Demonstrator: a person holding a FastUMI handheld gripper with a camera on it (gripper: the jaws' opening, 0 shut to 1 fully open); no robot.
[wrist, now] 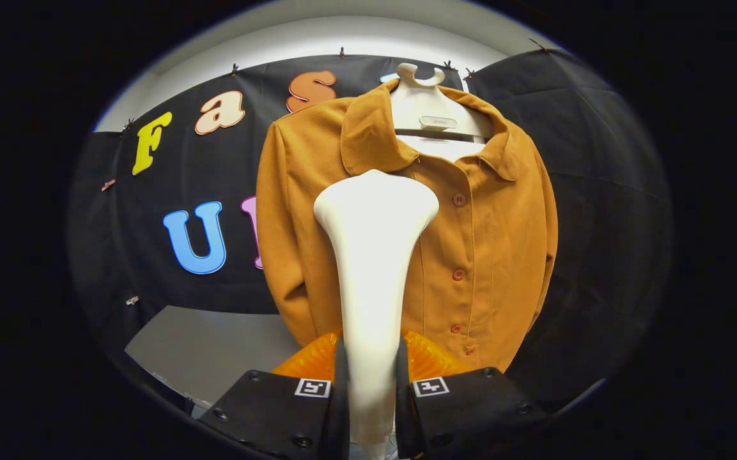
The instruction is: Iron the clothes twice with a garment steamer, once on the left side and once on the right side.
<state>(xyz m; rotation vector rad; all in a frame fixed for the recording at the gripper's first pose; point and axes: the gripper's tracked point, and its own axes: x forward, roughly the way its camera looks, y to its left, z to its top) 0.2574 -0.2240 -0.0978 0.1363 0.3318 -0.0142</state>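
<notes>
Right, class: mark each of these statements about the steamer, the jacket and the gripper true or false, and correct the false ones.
1. The gripper is shut on the white garment steamer. True.
2. The orange jacket lies flat on a table. False: it hangs on a white hanger.
3. The steamer's head stands in front of the jacket, beside the buttons. True.
4. The jacket is unbuttoned and hanging open. False: its front is buttoned closed.
5. The steamer's head is below the hem. False: it is at chest height.
</notes>
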